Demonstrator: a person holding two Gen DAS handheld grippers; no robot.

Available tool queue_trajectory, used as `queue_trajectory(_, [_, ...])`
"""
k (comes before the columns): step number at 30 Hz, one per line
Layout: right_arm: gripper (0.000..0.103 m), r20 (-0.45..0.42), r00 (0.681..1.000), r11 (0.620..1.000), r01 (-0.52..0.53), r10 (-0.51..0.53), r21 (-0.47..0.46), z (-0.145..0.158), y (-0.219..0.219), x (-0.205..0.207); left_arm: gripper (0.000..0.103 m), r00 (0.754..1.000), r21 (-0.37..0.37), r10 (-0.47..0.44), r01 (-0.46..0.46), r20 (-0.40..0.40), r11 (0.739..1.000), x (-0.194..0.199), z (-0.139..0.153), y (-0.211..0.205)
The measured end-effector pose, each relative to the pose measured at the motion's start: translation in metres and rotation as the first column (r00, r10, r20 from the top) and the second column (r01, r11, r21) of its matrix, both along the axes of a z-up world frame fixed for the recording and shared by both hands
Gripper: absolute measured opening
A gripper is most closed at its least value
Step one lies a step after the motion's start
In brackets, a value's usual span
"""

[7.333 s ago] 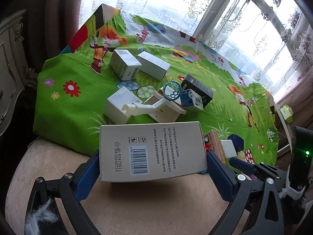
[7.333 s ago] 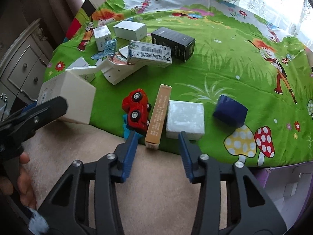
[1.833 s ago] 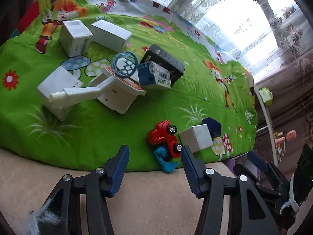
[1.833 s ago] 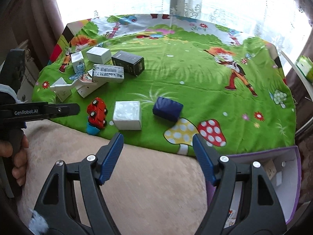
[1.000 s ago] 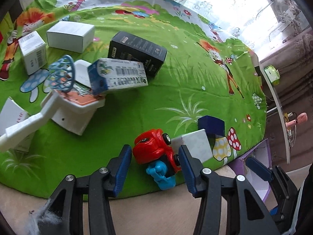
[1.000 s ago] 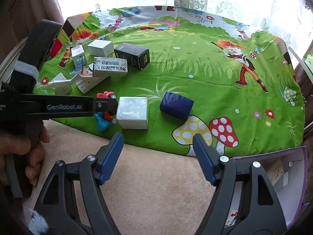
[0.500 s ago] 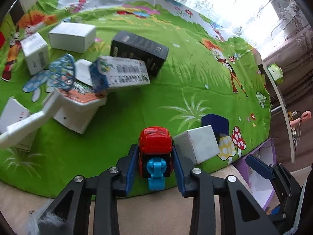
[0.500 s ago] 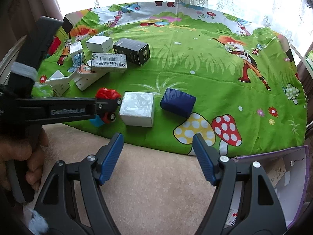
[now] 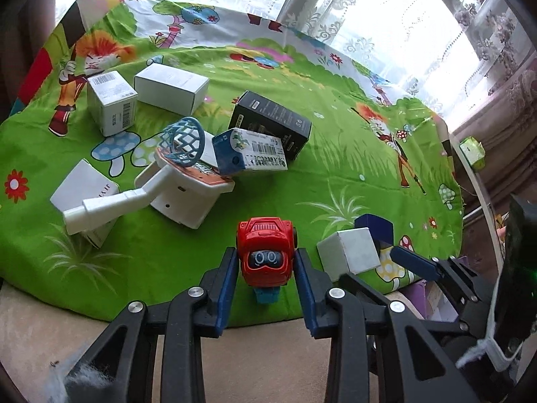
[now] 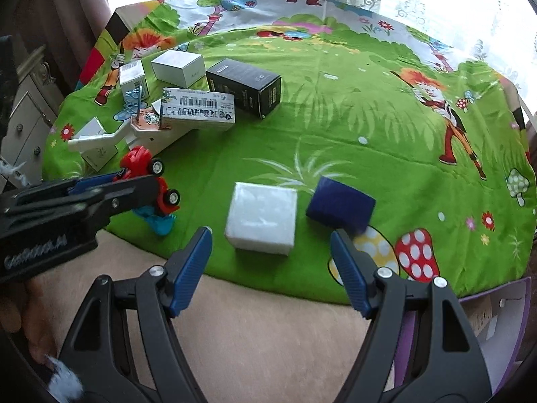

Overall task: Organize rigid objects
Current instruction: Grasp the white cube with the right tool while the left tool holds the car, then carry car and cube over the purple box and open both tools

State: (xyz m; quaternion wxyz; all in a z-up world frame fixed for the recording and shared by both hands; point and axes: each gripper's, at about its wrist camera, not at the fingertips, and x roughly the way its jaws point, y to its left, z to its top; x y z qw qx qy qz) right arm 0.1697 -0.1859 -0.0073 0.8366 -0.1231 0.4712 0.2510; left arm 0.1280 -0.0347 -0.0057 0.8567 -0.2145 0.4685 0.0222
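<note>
My left gripper (image 9: 265, 262) is shut on a red toy car (image 9: 266, 252) with a blue base, held tilted just above the front edge of the green cartoon cloth (image 9: 335, 154). The car also shows in the right wrist view (image 10: 147, 174), clamped by the left gripper (image 10: 134, 181). My right gripper (image 10: 272, 245) is open and empty, just in front of a white cube box (image 10: 261, 216). A dark blue box (image 10: 339, 203) lies right of the cube. In the left wrist view the cube (image 9: 349, 250) and blue box (image 9: 374, 228) sit to the right of the car.
A white toy basketball hoop (image 9: 174, 174) lies among several boxes: black (image 9: 270, 124), blue-white barcoded (image 9: 250, 158), white ones (image 9: 171, 89) at the back left. An open purple box (image 10: 496, 322) sits below the cloth's right front edge. A dresser (image 10: 27, 114) stands left.
My left gripper closed on the red car and lifted it, tipping its front up. My right gripper moved closer to the white cube box and stayed open.
</note>
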Motion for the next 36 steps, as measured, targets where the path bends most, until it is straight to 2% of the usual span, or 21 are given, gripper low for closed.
queue_trajectory(3, [0.074,0.0,1.0,1.0,0.004,-0.004,-0.008,-0.002,0.005,0.005,0.035,1.0,-0.004,0.005,-0.005,0.01,1.0,-0.002,0.001,0.0])
queue_trajectory(5, [0.062,-0.007,1.0,1.0,0.003,-0.003,-0.014,-0.005,0.007,0.008,0.035,1.0,-0.004,0.007,-0.007,0.015,1.0,-0.002,0.002,-0.001])
queue_trajectory(6, [0.052,-0.015,1.0,1.0,0.0,0.0,-0.015,-0.007,0.007,0.008,0.035,1.0,-0.007,0.005,-0.005,0.019,1.0,-0.002,0.002,-0.002])
queue_trajectory(7, [0.048,-0.022,1.0,1.0,-0.002,0.002,-0.015,-0.008,0.008,0.009,0.035,1.0,-0.008,0.003,-0.003,0.022,1.0,-0.002,0.003,-0.003])
queue_trajectory(15, [0.048,0.059,0.998,0.999,0.034,-0.035,0.031,0.01,-0.008,-0.005,0.035,0.997,-0.023,-0.029,0.031,0.067,0.999,-0.011,0.015,-0.016])
queue_trajectory(24, [0.048,0.101,0.984,0.986,0.138,-0.147,0.092,0.029,-0.063,-0.027,0.035,0.988,-0.044,-0.12,0.124,0.099,0.991,-0.016,0.027,-0.052])
queue_trajectory(31, [0.048,0.116,0.966,0.97,0.22,-0.232,0.104,0.034,-0.118,-0.044,0.035,0.965,-0.061,-0.227,0.237,0.134,0.97,-0.018,0.035,-0.094])
queue_trajectory(36, [0.048,0.108,0.942,0.945,0.306,-0.317,0.113,0.035,-0.165,-0.053,0.035,0.936,-0.057,-0.316,0.328,0.157,0.943,-0.019,0.041,-0.128])
